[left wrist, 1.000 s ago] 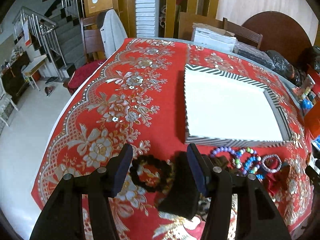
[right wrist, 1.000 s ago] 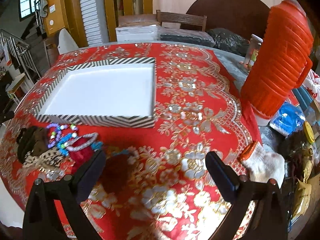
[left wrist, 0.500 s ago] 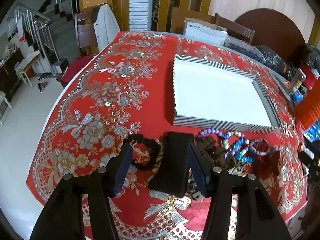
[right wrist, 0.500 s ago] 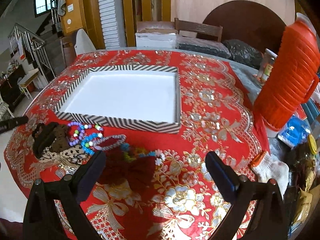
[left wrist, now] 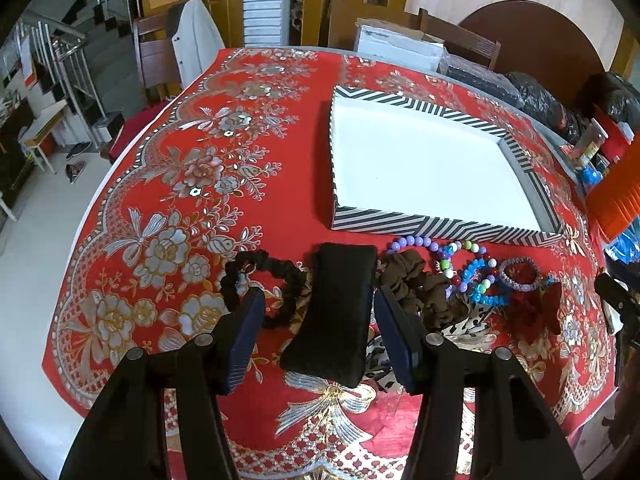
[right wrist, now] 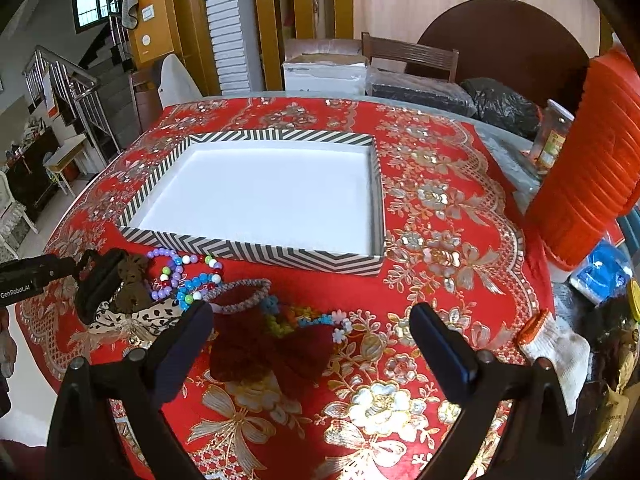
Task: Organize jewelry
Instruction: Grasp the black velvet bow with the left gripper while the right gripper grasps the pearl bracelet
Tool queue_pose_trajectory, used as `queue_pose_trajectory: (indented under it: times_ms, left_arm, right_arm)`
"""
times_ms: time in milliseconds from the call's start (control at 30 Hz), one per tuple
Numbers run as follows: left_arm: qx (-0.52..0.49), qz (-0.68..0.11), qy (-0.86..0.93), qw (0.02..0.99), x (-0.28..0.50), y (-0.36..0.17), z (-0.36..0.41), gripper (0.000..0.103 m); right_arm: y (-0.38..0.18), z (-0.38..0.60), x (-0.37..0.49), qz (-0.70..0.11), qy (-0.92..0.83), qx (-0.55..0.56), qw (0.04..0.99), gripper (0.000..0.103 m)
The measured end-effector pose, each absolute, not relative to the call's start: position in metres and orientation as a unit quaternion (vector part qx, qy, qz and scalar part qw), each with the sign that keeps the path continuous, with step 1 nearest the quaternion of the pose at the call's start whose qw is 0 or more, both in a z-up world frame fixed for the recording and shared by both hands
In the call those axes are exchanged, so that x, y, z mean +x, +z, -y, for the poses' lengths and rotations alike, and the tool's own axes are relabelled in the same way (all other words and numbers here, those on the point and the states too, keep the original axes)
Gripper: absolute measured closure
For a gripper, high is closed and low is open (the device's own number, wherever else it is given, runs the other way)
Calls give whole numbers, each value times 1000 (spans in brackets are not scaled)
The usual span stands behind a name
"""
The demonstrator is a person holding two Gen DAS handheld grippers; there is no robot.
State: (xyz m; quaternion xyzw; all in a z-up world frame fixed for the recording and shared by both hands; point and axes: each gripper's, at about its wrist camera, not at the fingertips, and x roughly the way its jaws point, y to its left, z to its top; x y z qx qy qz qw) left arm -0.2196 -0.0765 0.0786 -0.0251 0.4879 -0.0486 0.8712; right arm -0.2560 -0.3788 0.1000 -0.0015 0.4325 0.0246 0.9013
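Jewelry pile is lying on the red tablecloth just in front of the empty striped tray. Left gripper is hanging half-open with a black padded piece between its jaws; can't tell if it's pinched. Right gripper is hanging wide open over the dark red bow. Scrunchies and bow look soft and light: pinch a fabric fold. Beaded bracelets are looking slippery, so pinch across the strand.

The black pad between the left gripper fingers hides part of the black scrunchie at 9 o'clock and the brown scrunchie at 3 o'clock, whether it is gripped is unclear, and the orange flask is cut off at the right wrist view's 2 o'clock edge
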Motion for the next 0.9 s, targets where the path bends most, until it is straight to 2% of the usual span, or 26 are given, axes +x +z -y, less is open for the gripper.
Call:
queue_pose_trajectory:
  times_ms: [267,467,533,700,800,900]
  left_arm:
    - [-25,-497,-57,866,-216,71,75,56]
    - [-43,-510,-81,855,-211,59,71,56]
    - [-46,-517,-85,851,-208,54,70,56]
    - [-56,-536,-98,837,-197,43,68,56]
    - [-51,-546,-105,829,-192,37,70,56]
    - [-45,-555,-114,823,-188,30,73,56]
  right_arm:
    - [97,376,-249,-441,29,6,897,5]
    - [91,382,-236,-458,42,35,887,17]
    - [87,383,-230,-466,49,45,882,24]
    - [75,380,-205,-492,71,77,864,30]
    - [65,374,-189,-513,87,86,849,37]
    - [55,367,-178,-528,91,84,840,39]
